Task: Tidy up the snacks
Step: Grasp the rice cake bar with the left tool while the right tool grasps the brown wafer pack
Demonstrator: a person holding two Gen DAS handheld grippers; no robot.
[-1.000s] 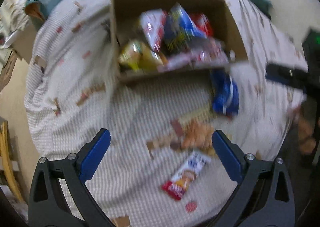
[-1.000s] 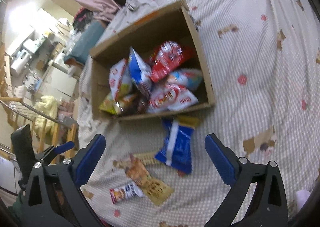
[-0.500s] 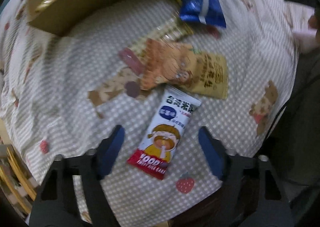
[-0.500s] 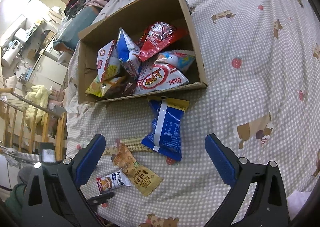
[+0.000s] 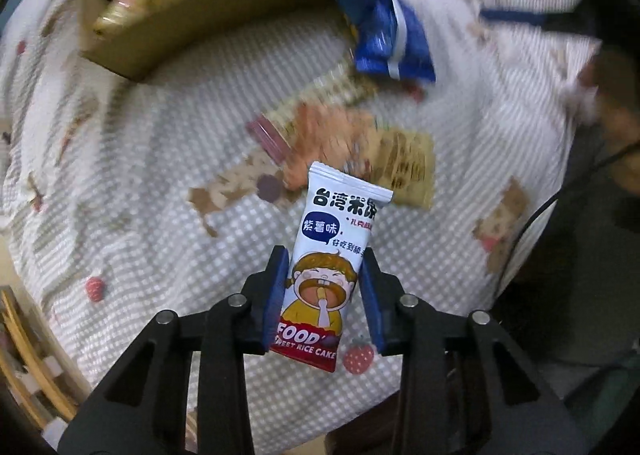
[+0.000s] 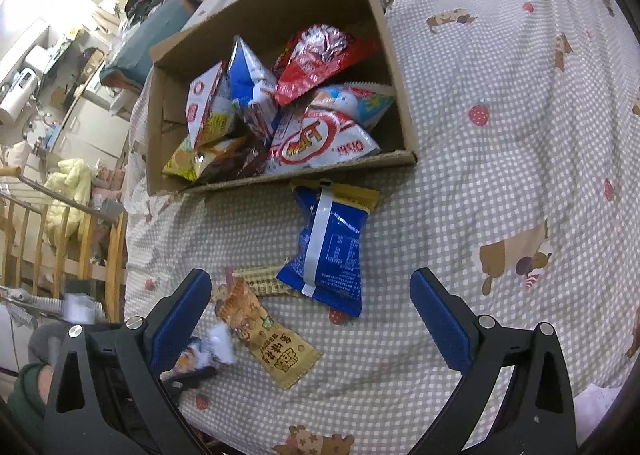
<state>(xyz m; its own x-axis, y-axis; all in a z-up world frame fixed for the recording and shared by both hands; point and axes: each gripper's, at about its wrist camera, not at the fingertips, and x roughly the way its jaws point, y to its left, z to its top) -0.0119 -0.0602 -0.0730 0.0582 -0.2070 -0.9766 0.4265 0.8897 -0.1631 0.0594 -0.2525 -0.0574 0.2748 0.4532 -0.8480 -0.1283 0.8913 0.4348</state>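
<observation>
The left gripper (image 5: 323, 295) has dropped from above the cardboard box (image 5: 224, 19) onto the rice cake packet (image 5: 326, 275) nearer the bed's edge; its jaws have just been closing, blue pads now against the packet's sides.

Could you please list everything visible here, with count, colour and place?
rice cake packet: one, white with red bottom, between the left gripper's pads
blue packet: one, blue with yellow end, on the cloth just outside the box
orange-yellow packet: one, on the cloth near the blue packet
striped wafer bar: one, tan, partly under both
cardboard box: one, brown, holding several mixed snack bags
checked cloth: one, grey-white, with printed strawberries and dogs
left gripper: black with blue pads, jaws have just been closing, pressing the rice cake packet
right gripper: same colours, open, holding nothing, above the loose packets
</observation>
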